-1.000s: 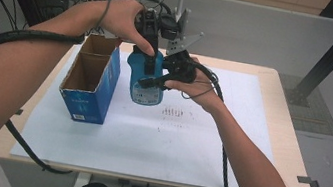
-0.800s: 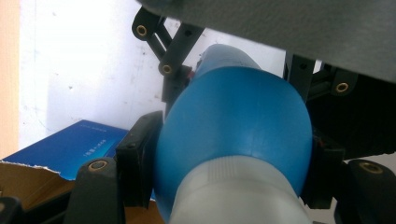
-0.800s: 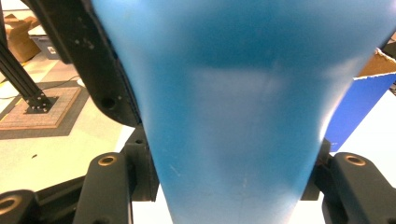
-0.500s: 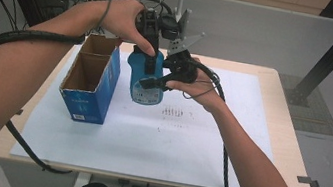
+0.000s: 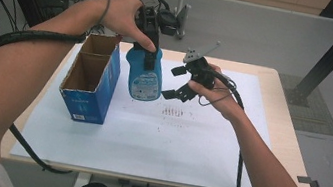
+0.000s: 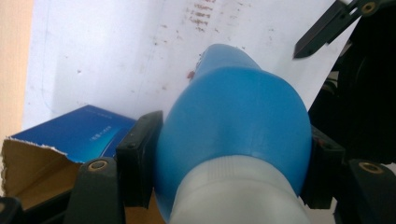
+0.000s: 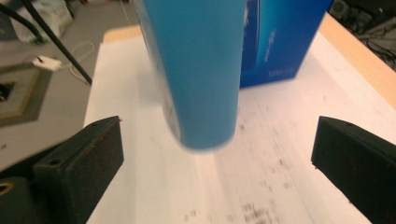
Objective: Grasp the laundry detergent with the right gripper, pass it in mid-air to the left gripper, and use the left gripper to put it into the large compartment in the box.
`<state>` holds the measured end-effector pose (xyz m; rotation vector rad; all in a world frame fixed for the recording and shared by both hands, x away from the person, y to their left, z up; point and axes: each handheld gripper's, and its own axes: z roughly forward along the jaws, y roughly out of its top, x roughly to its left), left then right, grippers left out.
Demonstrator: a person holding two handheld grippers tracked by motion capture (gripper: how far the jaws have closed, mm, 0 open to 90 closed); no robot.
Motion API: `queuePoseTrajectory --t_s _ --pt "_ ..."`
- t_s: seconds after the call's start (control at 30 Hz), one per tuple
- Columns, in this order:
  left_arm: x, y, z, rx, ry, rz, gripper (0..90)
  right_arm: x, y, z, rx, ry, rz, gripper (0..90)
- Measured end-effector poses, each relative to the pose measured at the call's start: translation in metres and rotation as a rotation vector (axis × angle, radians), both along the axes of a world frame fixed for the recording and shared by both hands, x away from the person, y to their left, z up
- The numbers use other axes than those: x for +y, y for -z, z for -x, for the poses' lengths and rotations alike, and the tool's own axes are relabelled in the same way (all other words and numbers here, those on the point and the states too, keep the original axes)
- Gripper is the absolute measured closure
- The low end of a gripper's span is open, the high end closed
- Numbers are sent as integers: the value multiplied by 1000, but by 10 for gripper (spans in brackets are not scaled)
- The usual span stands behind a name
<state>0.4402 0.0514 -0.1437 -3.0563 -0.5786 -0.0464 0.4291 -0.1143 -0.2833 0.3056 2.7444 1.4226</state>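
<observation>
1. Since the earlier frames, the right gripper [image 5: 176,82] has come away from the blue bottle [image 5: 143,72], where it sat against the bottle's side; it now stands apart to the bottle's right.
2. I note the right gripper's jaws spread wide. In the right gripper view nothing sits between them, and the bottle [image 7: 196,70] hangs ahead of the gap, clear of both jaws.
3. I find the left gripper [image 5: 150,50] clamped on the bottle near its top. In the left gripper view both jaws press the blue shoulder [image 6: 233,121] just beyond a white collar [image 6: 238,196].
4. The bottle hangs upright with its base off the white sheet [image 5: 147,136], label facing the high view.
5. An open blue cardboard box [image 5: 88,81] stands on the sheet just to the left of the bottle; in the high view I see a divider splitting it into two compartments. I cannot tell whether bottle and box touch.
6. The sheet covers most of the wooden table [image 5: 292,149] and carries a patch of small dark marks [image 5: 174,112] below the right gripper.
7. A cable [image 5: 237,175] trails from the right gripper along the person's forearm.
</observation>
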Motion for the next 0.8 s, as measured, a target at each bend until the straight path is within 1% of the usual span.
queuePoseTrajectory --t_s 0.07,0.17,0.27,0.33,0.37,0.43,0.47,0.53,0.63,0.8 --pt "1 -2 -1 -6 -23 -3 353 -7 1 2 2 12 38 26" --pt "2 -7 -2 -14 -61 -12 353 -19 1 6 11 27 79 27" --pt "5 -13 -3 -6 -117 -5 353 -31 2 11 16 49 134 27" --pt "8 -18 -4 -2 -165 0 353 -38 2 13 32 55 176 28" --pt "8 -19 -4 -3 -177 0 353 -43 2 14 51 58 202 30" --pt "10 -24 -4 -7 -207 -2 353 -51 2 16 53 66 239 33" --pt "11 -27 -4 -7 -222 -9 353 -55 2 17 55 76 258 34" --pt "13 -33 -5 -13 -251 -15 353 -64 2 18 75 86 284 36" --pt "17 -42 -7 -15 -306 -14 353 -79 2 20 96 113 323 38" --pt "28 -59 -9 -27 -406 -9 353 -101 -2 23 113 155 349 38"
